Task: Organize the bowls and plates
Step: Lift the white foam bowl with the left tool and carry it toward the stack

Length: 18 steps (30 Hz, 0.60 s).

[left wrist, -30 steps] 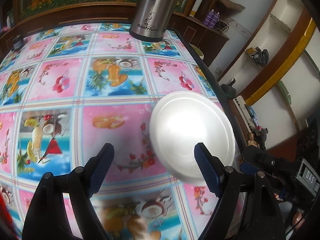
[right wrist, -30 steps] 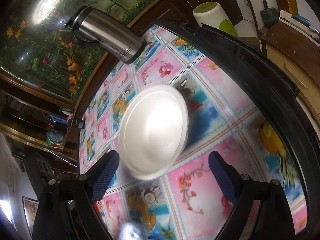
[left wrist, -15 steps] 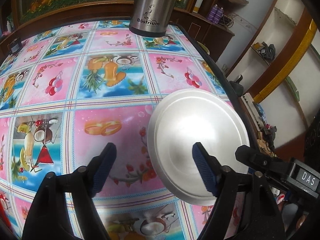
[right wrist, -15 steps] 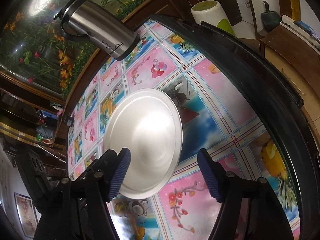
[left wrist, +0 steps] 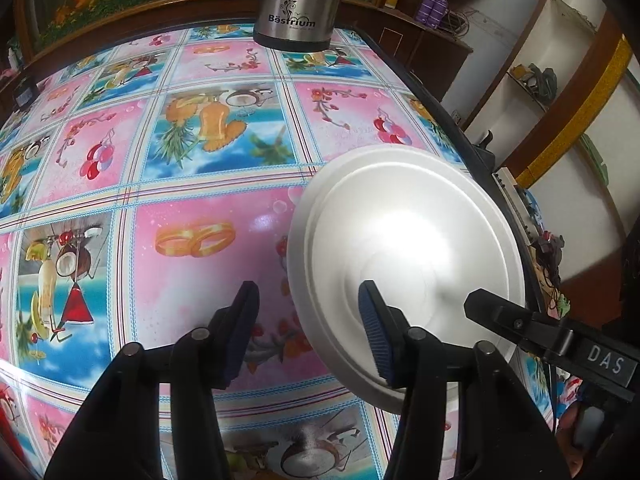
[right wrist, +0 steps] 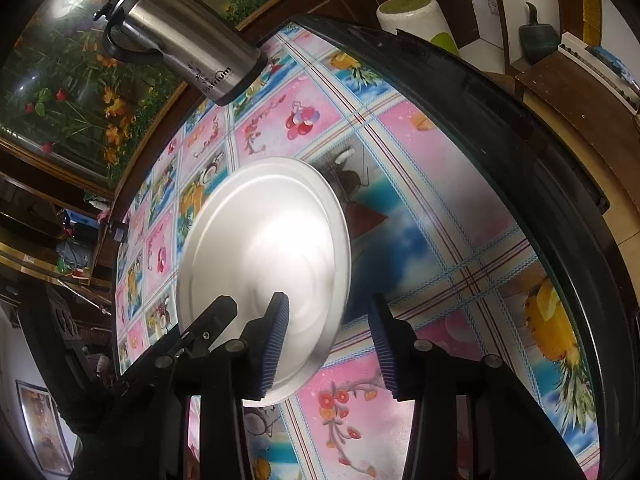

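So both grippers are crowding one round, shallow silver metal plate that lies flat on the counter, which has a glossy pink-and-blue fruit-print cover, and the plate sits right by the counter's right-hand black rim. The left gripper has its fingers spread and holding nothing: one blue ribbed pad hangs over the plate, the other over bare counter to the left, so they straddle the plate's left rim. The right gripper is likewise parted and empty, straddling the plate's right rim. My worry is the plate itself: it looks thin, slick and low, so I'd guess a pad closing on the rim could skate off or just shove the plate sideways. With the edge of the counter that near, a push to the right might send it over. Two grippers on one plate could also tug against each other or bump fingers. Whether either pad touches the metal, I can't tell. The tall brushed-steel flask at the far side looks well out of the way.
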### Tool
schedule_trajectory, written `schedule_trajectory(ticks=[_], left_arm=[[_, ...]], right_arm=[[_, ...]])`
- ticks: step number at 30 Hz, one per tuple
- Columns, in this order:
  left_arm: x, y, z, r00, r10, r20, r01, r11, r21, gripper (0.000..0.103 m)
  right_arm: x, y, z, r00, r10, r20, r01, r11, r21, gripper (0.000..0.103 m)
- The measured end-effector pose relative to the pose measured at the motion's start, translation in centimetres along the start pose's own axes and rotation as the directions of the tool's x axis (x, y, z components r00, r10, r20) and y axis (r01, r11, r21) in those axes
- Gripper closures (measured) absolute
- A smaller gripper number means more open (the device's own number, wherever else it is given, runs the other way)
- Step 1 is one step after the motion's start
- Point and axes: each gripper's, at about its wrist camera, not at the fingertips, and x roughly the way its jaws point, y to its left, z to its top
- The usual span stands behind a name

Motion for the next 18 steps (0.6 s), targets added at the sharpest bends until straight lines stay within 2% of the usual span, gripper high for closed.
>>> schedule_trajectory(ticks=[2,4,6,9,18], left_arm=[[0.20,-0.15,-0.05,1.000,0.011,-0.005,-0.011,1.000,0.011,0.066],[0.40,-0.19,-0.16,1.000,0.013,-0.010,-0.013,1.000,0.016,0.070],[0.54,-0.27,-0.31,1.000,0.018,-0.012,-0.018,1.000,0.022,0.075],[0.54,-0.75,-0.55,1.000,0.027,-0.008,-0.027,0.998,0.051,0.089],[0.31,-0.83,-0.77,1.000,0.030,-0.001,-0.030,0.998,0.057,0.091]], right_arm=[[0.21,0.07,-0.07,1.000,-0.009,-0.008,0.009,1.000,-0.007,0.078],[0.33,0.14,-0.14,1.000,-0.012,-0.009,0.011,1.000,-0.014,0.084],[0.39,0.17,-0.24,1.000,-0.013,-0.007,0.012,1.000,-0.016,0.086],[0.46,0.31,-0.40,1.000,-0.009,-0.005,0.009,1.000,-0.026,0.093],[0.35,0.43,-0.76,1.000,-0.012,0.008,0.012,0.999,-0.036,0.093]])
